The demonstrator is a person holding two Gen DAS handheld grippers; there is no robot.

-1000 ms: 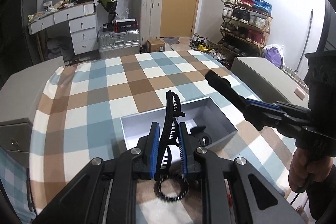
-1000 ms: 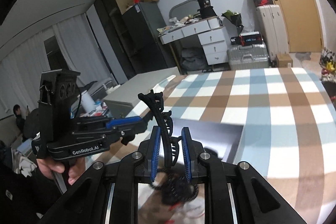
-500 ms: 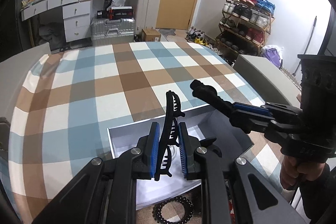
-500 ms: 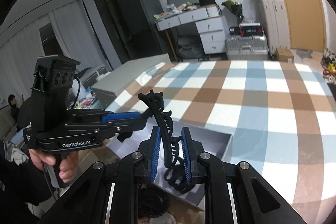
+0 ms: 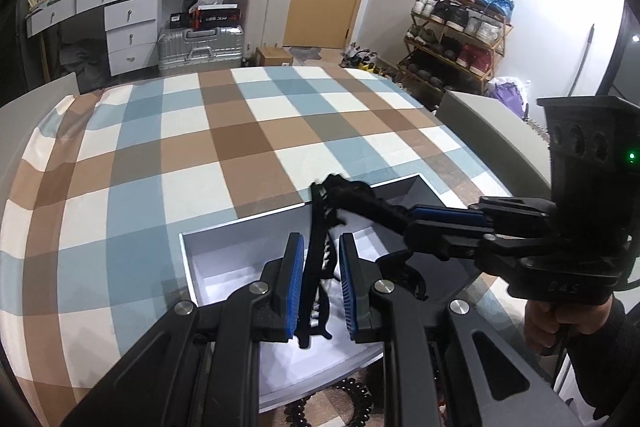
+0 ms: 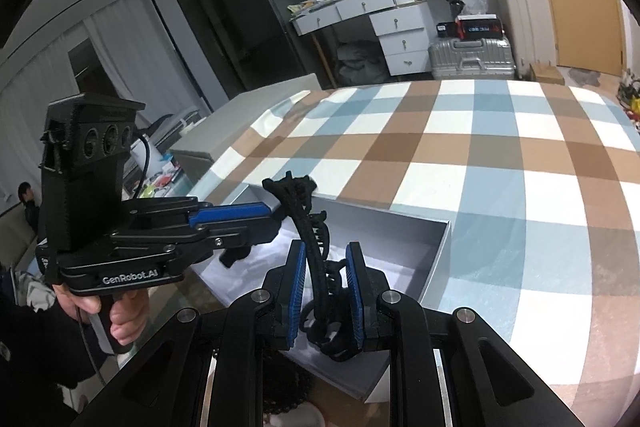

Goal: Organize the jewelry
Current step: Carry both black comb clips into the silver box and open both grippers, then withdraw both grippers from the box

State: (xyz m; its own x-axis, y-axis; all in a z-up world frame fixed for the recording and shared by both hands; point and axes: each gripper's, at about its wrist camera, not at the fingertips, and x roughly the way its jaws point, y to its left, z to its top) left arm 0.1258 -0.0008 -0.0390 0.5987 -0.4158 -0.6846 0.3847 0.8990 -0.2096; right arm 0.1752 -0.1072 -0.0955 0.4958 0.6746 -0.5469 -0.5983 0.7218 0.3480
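Note:
My left gripper (image 5: 319,251) is shut on a black claw hair clip (image 5: 316,267) that stands up between its blue pads. My right gripper (image 6: 326,259) is shut on a second black claw clip (image 6: 308,227). Both hang over an open white box (image 5: 188,247) on the plaid cloth. In the left wrist view the right gripper (image 5: 416,223) reaches in from the right, and the tips of the two clips meet above the box. The right wrist view shows the left gripper (image 6: 272,223) coming in from the left, over the box (image 6: 438,259).
A black beaded bracelet (image 5: 356,399) lies on the cloth just in front of the box's near wall. The plaid table (image 5: 200,155) stretches away beyond the box. A hand (image 6: 120,315) grips the left tool's handle. Furniture, suitcases and a shoe rack stand far behind.
Both grippers have come down and forward over the box, each with its clip. The right gripper has closed in on the left one until the clip tips meet.

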